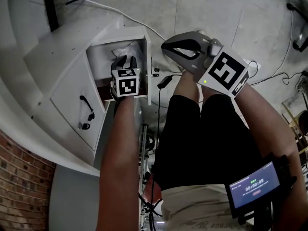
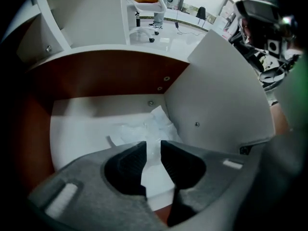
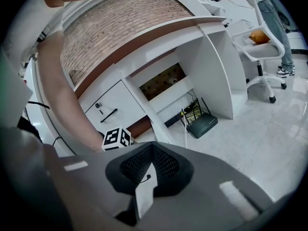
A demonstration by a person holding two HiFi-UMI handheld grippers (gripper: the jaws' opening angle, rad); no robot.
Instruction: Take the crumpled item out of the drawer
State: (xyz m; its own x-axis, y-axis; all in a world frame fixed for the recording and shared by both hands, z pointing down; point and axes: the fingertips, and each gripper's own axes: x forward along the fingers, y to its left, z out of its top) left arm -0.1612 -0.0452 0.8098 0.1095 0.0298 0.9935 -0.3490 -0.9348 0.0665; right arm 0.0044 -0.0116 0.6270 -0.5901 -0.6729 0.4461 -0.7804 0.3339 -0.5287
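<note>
The crumpled item (image 1: 123, 49) is a wad of thin white plastic or paper lying in the open white drawer (image 1: 147, 66), toward its right inner wall (image 2: 216, 90). In the left gripper view the crumpled item (image 2: 144, 128) lies just beyond the jaw tips and shows through the gap between them. My left gripper (image 1: 124, 61) reaches down into the drawer, open (image 2: 153, 144), and its pads do not press on the wad. My right gripper (image 1: 166, 46) hangs outside the drawer over the floor, to the drawer's right, shut (image 3: 151, 146) on nothing.
A closed drawer front with a black handle (image 1: 86, 110) sits left of the open one. Cables (image 1: 163, 81) trail over the tiled floor. A black router (image 3: 202, 124) lies under the desk; a white chair (image 3: 260, 47) stands further off. A screen (image 1: 255, 184) hangs at my right.
</note>
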